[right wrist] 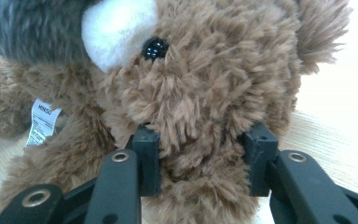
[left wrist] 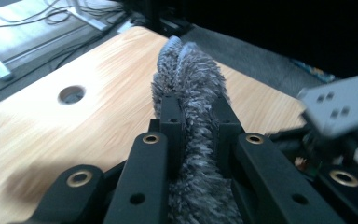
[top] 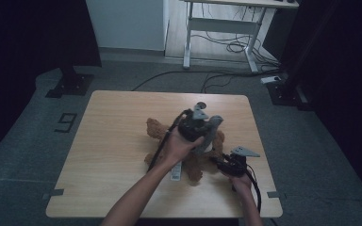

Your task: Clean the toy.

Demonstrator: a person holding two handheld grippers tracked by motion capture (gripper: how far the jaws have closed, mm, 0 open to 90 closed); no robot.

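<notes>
A brown teddy bear lies on the wooden table, a white label on its body. My left gripper is held above the bear and is shut on a strip of grey fuzzy fabric, which runs between its jaws. In the high view the grey fabric hangs beside that hand. My right gripper comes in low from the right. It is shut on the bear's brown fur, its gripper tips sunk in just below the white muzzle and a black eye.
The tabletop has a round hole near one edge. Bare wood lies to the left of the bear. A white desk frame and loose cables stand on the floor beyond the table. Dark stands flank both sides.
</notes>
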